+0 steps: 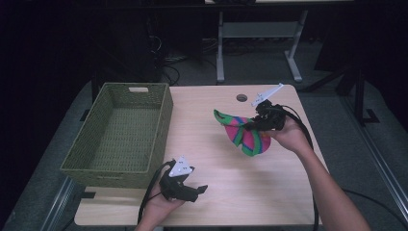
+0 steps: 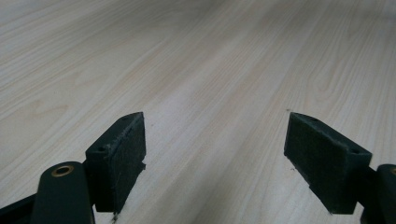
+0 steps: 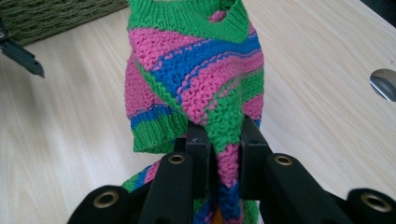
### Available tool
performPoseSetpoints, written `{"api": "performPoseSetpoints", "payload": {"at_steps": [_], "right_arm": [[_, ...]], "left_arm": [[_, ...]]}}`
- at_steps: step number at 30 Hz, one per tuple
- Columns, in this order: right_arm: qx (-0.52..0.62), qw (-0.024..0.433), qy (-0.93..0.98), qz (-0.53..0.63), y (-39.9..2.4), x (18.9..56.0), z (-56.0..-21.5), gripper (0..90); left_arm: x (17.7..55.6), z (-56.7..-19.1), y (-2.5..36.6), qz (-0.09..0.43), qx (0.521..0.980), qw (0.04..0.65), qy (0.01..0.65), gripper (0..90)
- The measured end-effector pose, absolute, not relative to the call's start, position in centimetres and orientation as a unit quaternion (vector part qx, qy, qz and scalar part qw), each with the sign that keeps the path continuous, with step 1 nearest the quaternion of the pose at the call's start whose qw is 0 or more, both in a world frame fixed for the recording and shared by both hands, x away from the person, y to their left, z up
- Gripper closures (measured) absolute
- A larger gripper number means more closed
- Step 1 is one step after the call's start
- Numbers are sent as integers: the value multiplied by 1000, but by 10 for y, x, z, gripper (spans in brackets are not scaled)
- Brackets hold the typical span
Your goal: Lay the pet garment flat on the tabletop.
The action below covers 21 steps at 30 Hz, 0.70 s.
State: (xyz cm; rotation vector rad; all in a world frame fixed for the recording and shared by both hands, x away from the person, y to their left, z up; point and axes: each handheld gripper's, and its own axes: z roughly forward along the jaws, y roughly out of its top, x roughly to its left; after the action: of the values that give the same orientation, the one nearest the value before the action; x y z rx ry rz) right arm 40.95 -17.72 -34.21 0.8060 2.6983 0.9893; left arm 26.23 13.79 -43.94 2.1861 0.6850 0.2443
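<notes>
- Knitted in pink, green and blue stripes, one small garment (image 1: 243, 134) hangs above the right half of the table, lifted off the wood.
- Green ribbed bands edge the knitted garment (image 3: 196, 79) at its top opening and at one cuff on the lower left, as the right gripper view shows it.
- One right gripper (image 1: 253, 123) holds it; in the right gripper view the right gripper (image 3: 224, 149) has its two black jaws pressed nearly together, with a fold of the knit pinched between them.
- Most of the fabric rises beyond the jaw tips, and a smaller part hangs down behind them.
- One right hand (image 1: 288, 134) grips that tool, with the forearm coming in from the lower right and a black cable trailing along it.
- One left gripper (image 1: 198, 190) sits near the front edge of the table, held in the left hand (image 1: 161, 204), well apart from the garment.
- In the left gripper view the left gripper (image 2: 215, 154) has its jaws spread wide, with bare wood between them and nothing held.
- One pale wooden table (image 1: 211, 192) carries everything; a round hole (image 1: 242, 97) sits near its far edge.
- One green woven basket (image 1: 161, 125) stands on the left side of the table, rectangular, with a handle slot in its far wall; nothing is visible inside it.
- Two grey three-cornered plates show, one on top of each gripper.
</notes>
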Motion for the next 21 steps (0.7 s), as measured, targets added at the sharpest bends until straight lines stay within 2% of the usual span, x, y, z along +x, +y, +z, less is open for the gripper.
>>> {"api": "performPoseSetpoints", "payload": {"at_steps": [21], "right_arm": [[252,74,901,344,-181,382,-333,782]], "left_arm": [[262,-440,137,96,864,411,273,202]]}}
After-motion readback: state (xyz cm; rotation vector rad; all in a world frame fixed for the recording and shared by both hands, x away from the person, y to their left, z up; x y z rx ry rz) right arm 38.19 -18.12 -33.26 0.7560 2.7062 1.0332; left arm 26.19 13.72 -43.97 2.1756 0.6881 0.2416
